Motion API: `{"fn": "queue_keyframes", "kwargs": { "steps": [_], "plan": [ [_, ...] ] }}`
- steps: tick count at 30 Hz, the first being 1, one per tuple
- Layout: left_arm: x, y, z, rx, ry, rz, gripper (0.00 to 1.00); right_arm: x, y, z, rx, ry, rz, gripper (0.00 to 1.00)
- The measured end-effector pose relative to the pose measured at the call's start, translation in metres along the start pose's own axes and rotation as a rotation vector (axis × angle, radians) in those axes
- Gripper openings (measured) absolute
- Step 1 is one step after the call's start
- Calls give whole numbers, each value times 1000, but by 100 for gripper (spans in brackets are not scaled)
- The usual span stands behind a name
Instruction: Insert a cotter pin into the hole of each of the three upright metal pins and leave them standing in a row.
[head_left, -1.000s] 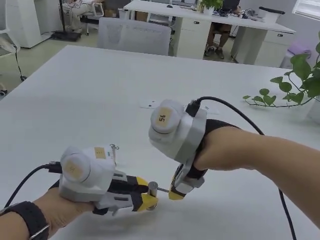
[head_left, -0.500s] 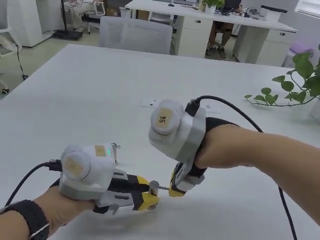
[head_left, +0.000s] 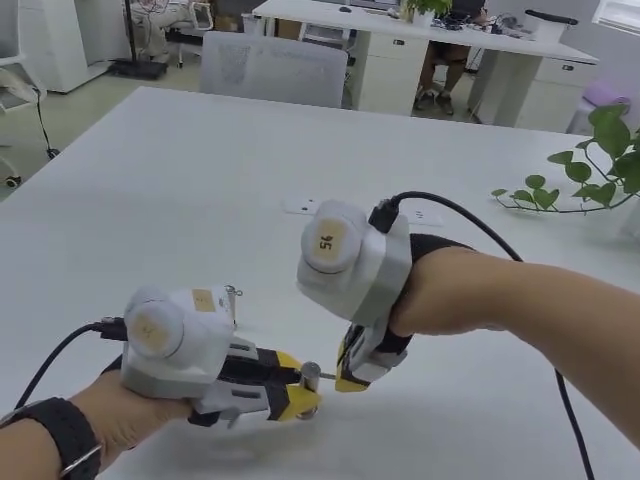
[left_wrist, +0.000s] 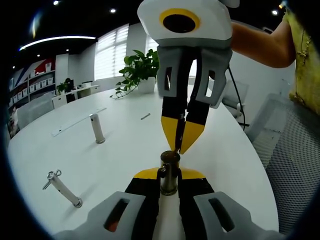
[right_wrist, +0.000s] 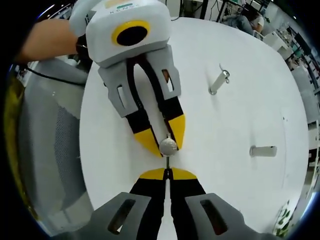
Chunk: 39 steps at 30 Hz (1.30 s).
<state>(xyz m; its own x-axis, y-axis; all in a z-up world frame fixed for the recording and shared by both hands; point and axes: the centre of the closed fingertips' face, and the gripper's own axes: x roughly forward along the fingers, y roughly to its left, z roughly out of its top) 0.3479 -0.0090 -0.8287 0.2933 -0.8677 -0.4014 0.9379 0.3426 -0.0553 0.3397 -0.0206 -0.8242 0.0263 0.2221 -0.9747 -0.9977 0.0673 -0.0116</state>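
Left gripper view sets the matter before us. The left claw (left_wrist: 169, 176) is closed on a short silver metal pin (left_wrist: 170, 169), gripped at the claw's tips just above the white table (left_wrist: 130, 142). Facing it from the far side, the right claw (left_wrist: 180, 146) is pinched shut on a thin wire cotter pin (right_wrist: 166, 161), whose free end reaches the top of the held pin. We cannot tell whether that end has entered the cross hole, because the hole is too small for us to make out.

What matters is the line between the two claws. In the head view the cotter pin lies roughly level. Its long axis runs along the right claw's own jaws and points leftwards at the head of the metal pin, and the claws are nearly tip to tip. In the right gripper view the wire runs straight ahead from our jaws to the pin's round end.

We judge that the coming push must go along that axis, from the right claw towards the left. The left claw need only hold the pin steady with its hole facing the wire. A small roll of either hand could send the wire past the hole.

To the left in the left gripper view are the other two, well apart from the claws. One is a bare grey metal pin (left_wrist: 97, 128), upright on the table. Nearer us is a finished metal pin (left_wrist: 62, 184) with a cotter pin through its top.
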Motion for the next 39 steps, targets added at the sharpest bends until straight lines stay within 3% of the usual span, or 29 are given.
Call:
{"fn": "queue_keyframes", "kwargs": {
  "steps": [39],
  "plan": [
    [4,-4,2,20,22,-9,11,2,2,11,-104,-26,2,3]
  ]
}}
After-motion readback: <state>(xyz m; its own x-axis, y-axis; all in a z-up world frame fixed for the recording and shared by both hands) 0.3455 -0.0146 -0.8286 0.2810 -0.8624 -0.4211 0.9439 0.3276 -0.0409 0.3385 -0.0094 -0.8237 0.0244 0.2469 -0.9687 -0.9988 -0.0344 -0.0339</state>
